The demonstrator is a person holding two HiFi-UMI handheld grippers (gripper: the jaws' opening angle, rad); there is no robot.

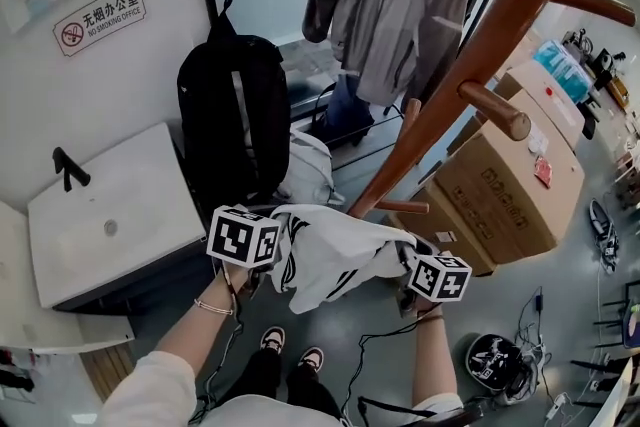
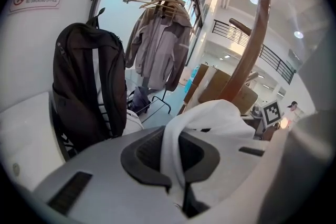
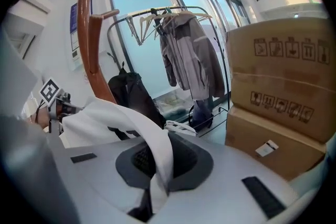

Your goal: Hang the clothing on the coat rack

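**Risk: cloth slipping or snagging at the rack**

The garment (image 1: 335, 260) hangs at lower centre of the head view, spanning both grippers. The left gripper (image 2: 181, 189) and the right gripper (image 3: 151, 191) are each clamped on a thin fold of it. The rack (image 1: 480, 55) rises at upper right. So narrow a pinch may slip on lifting, and slack cloth may catch a low peg (image 1: 405, 207).

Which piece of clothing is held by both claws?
The white shirt, pinched by the left claw and right claw; the grey jacket hangs farther back.

light: bright daylight, windows | edges: fisheye-warped, vignetted | foreground: blurred
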